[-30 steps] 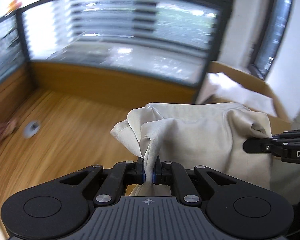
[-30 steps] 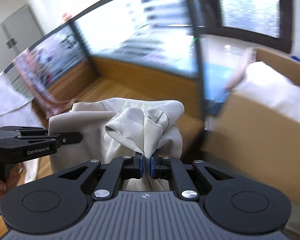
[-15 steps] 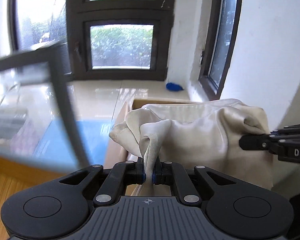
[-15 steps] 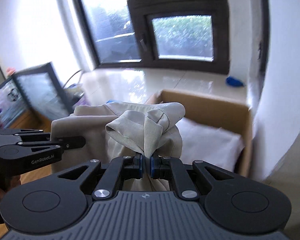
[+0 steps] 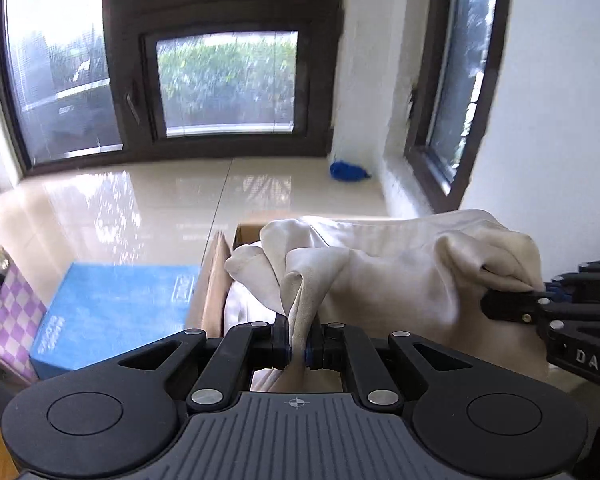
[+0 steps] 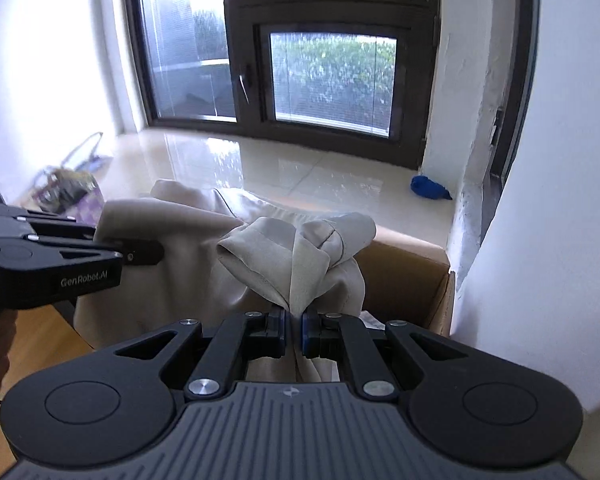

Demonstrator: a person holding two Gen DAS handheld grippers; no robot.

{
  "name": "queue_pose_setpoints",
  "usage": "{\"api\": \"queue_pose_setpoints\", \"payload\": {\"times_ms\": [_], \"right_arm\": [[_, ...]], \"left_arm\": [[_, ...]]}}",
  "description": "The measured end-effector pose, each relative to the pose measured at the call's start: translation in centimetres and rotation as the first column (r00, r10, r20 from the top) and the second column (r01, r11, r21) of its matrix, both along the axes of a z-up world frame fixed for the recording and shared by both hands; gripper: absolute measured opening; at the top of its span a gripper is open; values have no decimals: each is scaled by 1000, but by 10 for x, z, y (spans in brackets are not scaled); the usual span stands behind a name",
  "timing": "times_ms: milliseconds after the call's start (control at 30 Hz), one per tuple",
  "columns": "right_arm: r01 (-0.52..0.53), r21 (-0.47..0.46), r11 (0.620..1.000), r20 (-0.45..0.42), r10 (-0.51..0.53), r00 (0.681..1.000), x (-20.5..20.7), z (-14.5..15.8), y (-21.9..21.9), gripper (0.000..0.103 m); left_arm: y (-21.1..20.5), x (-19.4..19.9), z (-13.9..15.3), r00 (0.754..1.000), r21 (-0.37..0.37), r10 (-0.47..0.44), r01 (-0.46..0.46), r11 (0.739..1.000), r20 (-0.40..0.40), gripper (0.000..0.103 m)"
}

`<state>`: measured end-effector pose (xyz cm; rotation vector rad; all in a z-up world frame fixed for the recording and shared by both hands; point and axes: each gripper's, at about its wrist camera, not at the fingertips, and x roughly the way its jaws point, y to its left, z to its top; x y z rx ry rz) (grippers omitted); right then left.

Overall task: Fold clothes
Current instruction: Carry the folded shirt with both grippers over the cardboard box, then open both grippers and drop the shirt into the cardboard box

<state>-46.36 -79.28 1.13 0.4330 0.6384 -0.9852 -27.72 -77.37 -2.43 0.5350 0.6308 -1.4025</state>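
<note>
A beige garment [image 5: 400, 264] hangs folded between my two grippers, held up in the air over an open cardboard box [image 5: 210, 284]. My left gripper [image 5: 298, 350] is shut on a bunched corner of it. My right gripper [image 6: 294, 334] is shut on the other bunched corner of the beige garment [image 6: 284, 256]. Each gripper shows in the other's view: the right one [image 5: 496, 302] at the right edge, the left one [image 6: 148, 252] at the left edge. White cloth [image 5: 240, 304] lies inside the box, under the garment.
The cardboard box [image 6: 404, 284] stands against a white wall [image 6: 540, 240], below a glossy tiled sill [image 5: 160, 208] and dark-framed windows. A blue box [image 5: 112, 308] and a purple checked bag [image 5: 8, 320] lie to the left. A blue object [image 6: 428, 188] lies in the sill's corner.
Both grippers, still holding the garment, have swung from over the wooden desk round to the window corner and now hang it above the cardboard box.
</note>
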Motion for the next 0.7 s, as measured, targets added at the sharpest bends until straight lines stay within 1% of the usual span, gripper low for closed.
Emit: {"api": "queue_pose_setpoints", "payload": {"times_ms": [133,233,367,467,500,533,567,633,667,700], "right_arm": [[13,28,1000,-29,-12,1000,6,-17,-12,9],[20,38,999,-50,-19,999,9,-25,-15,9],[17,55,998,-84,-13,996,16,-34,-22,9],[14,64,998,-123,-6,992,21,-41,-25,10],[16,64,998,-133,-7,991,22,-42,-25,12],[19,61,998,-147,-10,989,22,-43,-24,15],[23,57,998,-162,-13,987,23,-44,-23,16],[16,25,1000,-191,-11,982,24,-41,-17,26],[12,8,1000,-205,-10,979,25,-39,-14,28],[7,-9,1000,-220,-9,976,25,-38,-11,32]], "left_arm": [[-16,4,-13,1000,38,-2,2,999,0,9],[-23,6,-17,1000,58,-6,5,998,5,9],[-32,9,-28,1000,103,1,-1,995,-2,9],[-36,12,-33,1000,124,6,-6,992,-1,12],[-37,13,-33,1000,128,11,-11,992,3,15],[-38,14,-33,1000,130,15,-16,991,7,21],[-38,15,-32,1000,125,20,-21,992,12,25],[-37,18,-28,1000,112,19,-21,993,19,35],[-36,18,-26,999,106,19,-21,994,26,39],[-35,18,-23,999,98,23,-27,995,37,47]]}}
